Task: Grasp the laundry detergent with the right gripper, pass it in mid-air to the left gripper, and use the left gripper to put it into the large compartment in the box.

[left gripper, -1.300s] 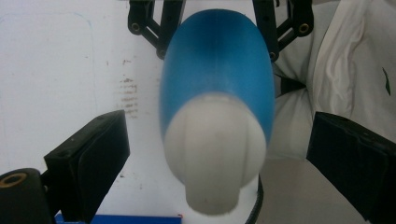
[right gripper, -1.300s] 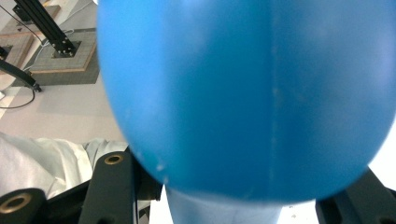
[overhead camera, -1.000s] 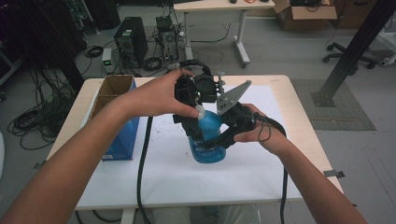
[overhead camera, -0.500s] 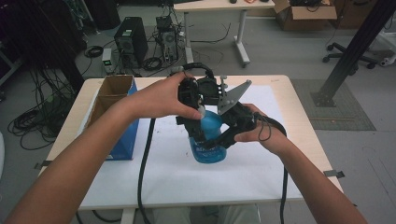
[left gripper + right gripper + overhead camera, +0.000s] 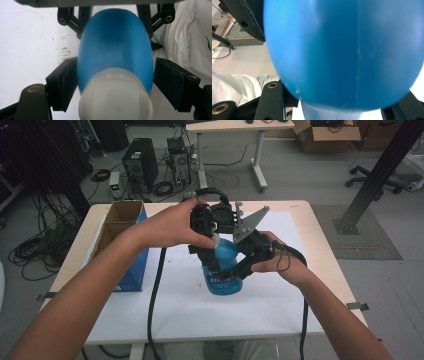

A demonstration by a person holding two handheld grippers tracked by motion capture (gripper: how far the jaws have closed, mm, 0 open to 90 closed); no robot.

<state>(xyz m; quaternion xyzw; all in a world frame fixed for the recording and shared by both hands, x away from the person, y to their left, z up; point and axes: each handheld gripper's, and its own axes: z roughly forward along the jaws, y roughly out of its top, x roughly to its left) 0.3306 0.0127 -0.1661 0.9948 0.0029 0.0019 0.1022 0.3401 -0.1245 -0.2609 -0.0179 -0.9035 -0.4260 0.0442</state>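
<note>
Left hand-held gripper (image 5: pixel 212 262) jaws narrower around bottle (image 5: pixel 224 272)

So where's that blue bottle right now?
In the high view the blue bottle stands on the white table near its middle, between the left gripper and right gripper, right of the cardboard box.

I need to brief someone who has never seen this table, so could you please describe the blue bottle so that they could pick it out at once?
On the white sheet covering the table, right of the open cardboard box, stands the blue bottle. It sits upright at the middle, between both hand-held grippers. Its translucent blue body and white cap set it apart.
</note>
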